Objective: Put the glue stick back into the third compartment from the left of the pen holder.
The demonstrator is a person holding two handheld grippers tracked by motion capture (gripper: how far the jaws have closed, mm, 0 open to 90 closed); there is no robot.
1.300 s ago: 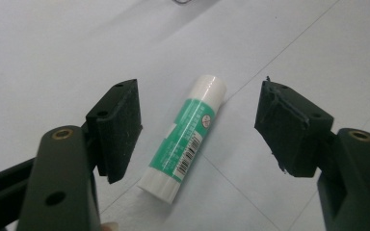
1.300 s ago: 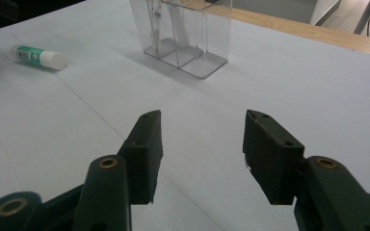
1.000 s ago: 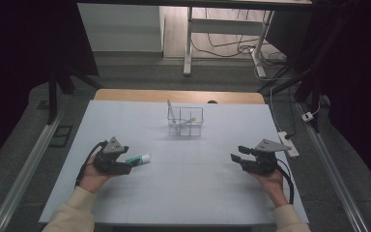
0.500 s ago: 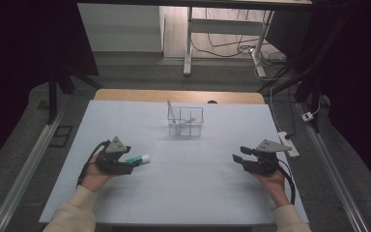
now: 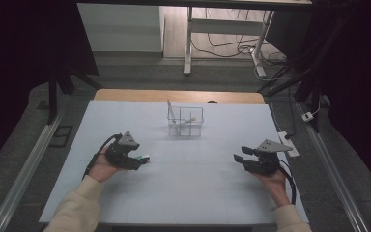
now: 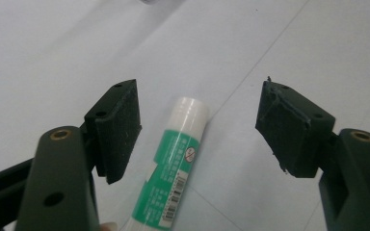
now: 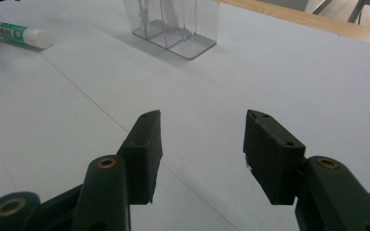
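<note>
A green and white glue stick (image 6: 173, 173) lies flat on the pale blue table, between the jaws of my left gripper (image 6: 198, 103). The pads (image 6: 118, 130) stand apart from it on both sides and do not touch it, so that gripper is open. In the high view the left gripper (image 5: 142, 159) sits at the left of the table with the glue stick (image 5: 144, 157) at its tips. My right gripper (image 5: 239, 159) hovers at the right, open and empty (image 7: 203, 126). From there the glue stick (image 7: 21, 34) shows far off at the upper left.
A clear plastic organiser (image 5: 186, 122) with several compartments stands at the back middle of the table (image 5: 198, 193), a white stick leaning in it; it also shows as the organiser (image 7: 173, 24) ahead of the right gripper. A white power strip (image 5: 288, 144) lies off the right edge.
My left gripper has slid to the right, so its jaws now straddle the glue stick. The right hand and the glue stick have stayed where they were.
</note>
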